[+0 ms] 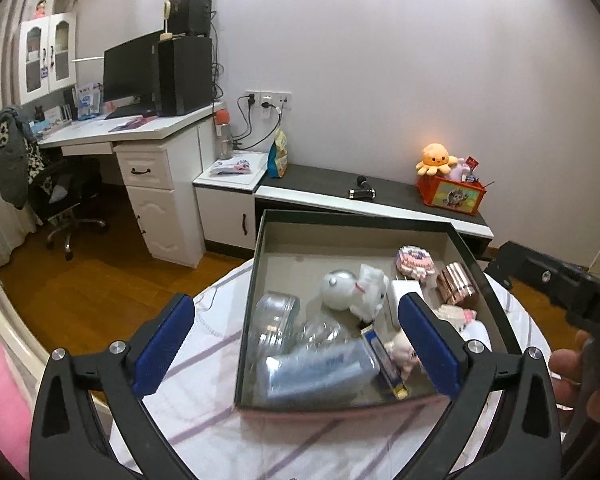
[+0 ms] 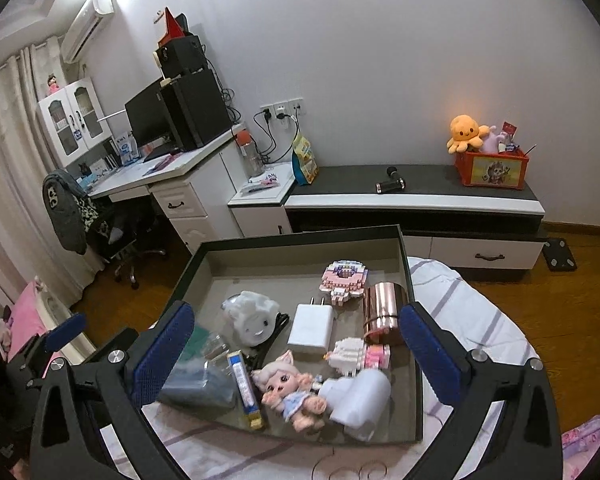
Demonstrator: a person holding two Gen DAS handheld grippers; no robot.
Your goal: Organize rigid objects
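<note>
A dark open box (image 2: pixel 404 248) sits on a round cloth-covered table (image 2: pixel 460 292) and holds several small objects: a white charger (image 2: pixel 311 328), a copper cylinder (image 2: pixel 382 306), a brick figure (image 2: pixel 343 278), a doll (image 2: pixel 288 394), a white round figure (image 2: pixel 252 320), clear plastic containers (image 1: pixel 272 320) and a blue-yellow stick (image 2: pixel 244 388). My left gripper (image 1: pixel 296 344) is open and empty above the box's near left part. My right gripper (image 2: pixel 296 354) is open and empty above the box's near edge. The box also shows in the left wrist view (image 1: pixel 260 236).
A low dark-topped cabinet (image 2: pixel 412 192) stands behind the table with a red toy crate (image 2: pixel 492 170), an orange plush octopus (image 2: pixel 465 132) and a snack bag (image 2: pixel 305 158). A desk (image 2: pixel 172 168) with monitor and an office chair (image 2: pixel 116 236) stand at the left. Wooden floor surrounds the table.
</note>
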